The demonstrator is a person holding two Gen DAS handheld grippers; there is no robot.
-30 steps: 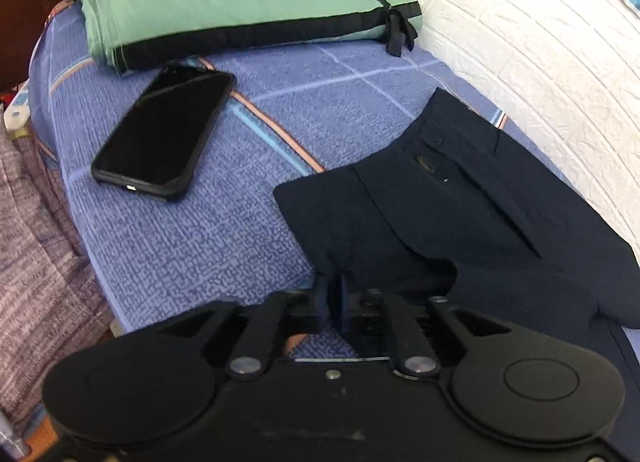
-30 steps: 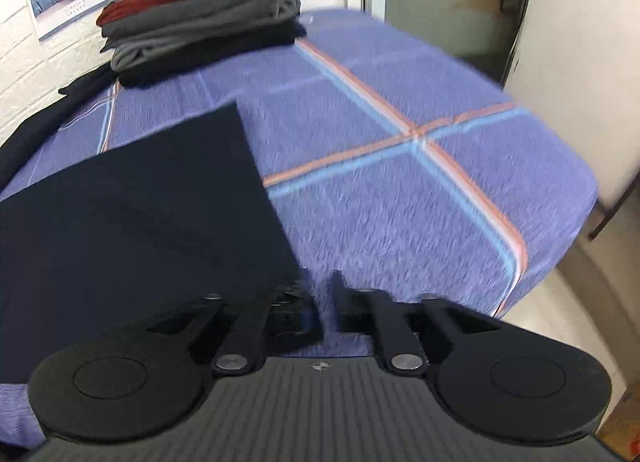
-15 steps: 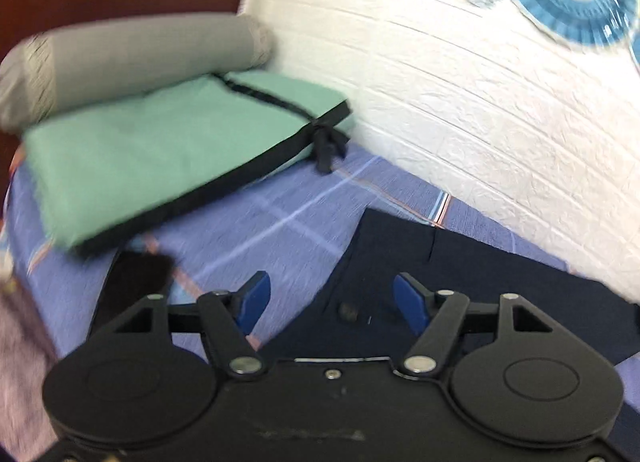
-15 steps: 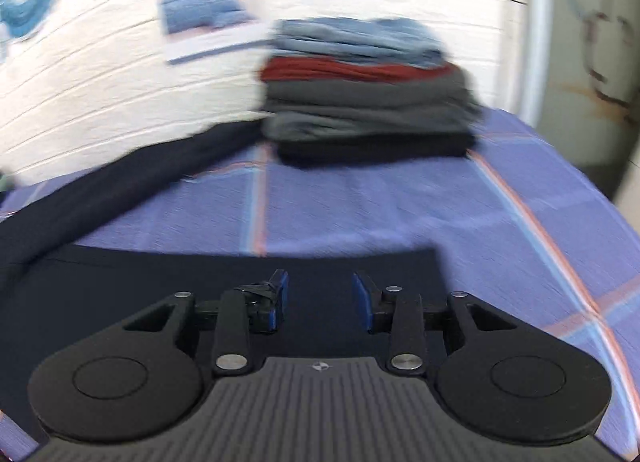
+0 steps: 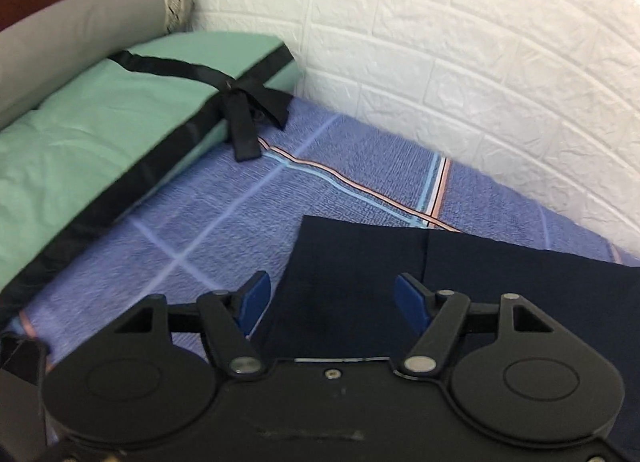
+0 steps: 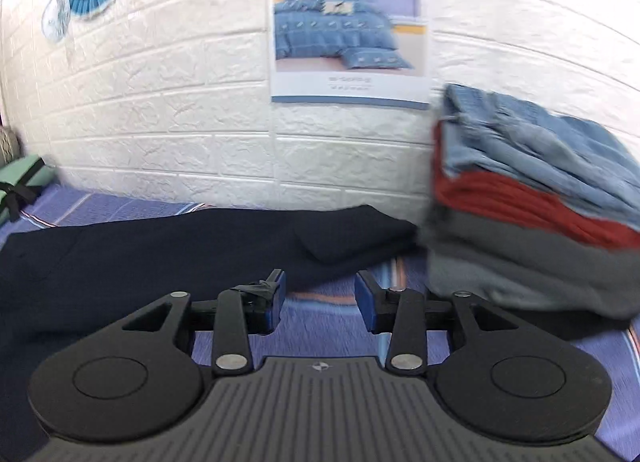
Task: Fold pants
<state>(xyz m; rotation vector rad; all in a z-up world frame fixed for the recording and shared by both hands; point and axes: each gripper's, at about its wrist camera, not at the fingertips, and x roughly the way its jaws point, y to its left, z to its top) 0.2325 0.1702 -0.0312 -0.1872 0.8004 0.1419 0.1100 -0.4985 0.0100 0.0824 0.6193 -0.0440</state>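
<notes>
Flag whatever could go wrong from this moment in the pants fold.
Both grippers are open, the left gripper over the navy pants, so nothing pins the fabric; a fold could slacken. The right gripper sits close to the stack of folded clothes; a careless reach might nudge it.

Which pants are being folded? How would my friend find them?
Find the white brick wall behind the bed with the purple-blue striped sheet. The flat navy-blue pants lie along it, left of the stack of folded clothes. They alone are spread out, plain and dark.
</notes>
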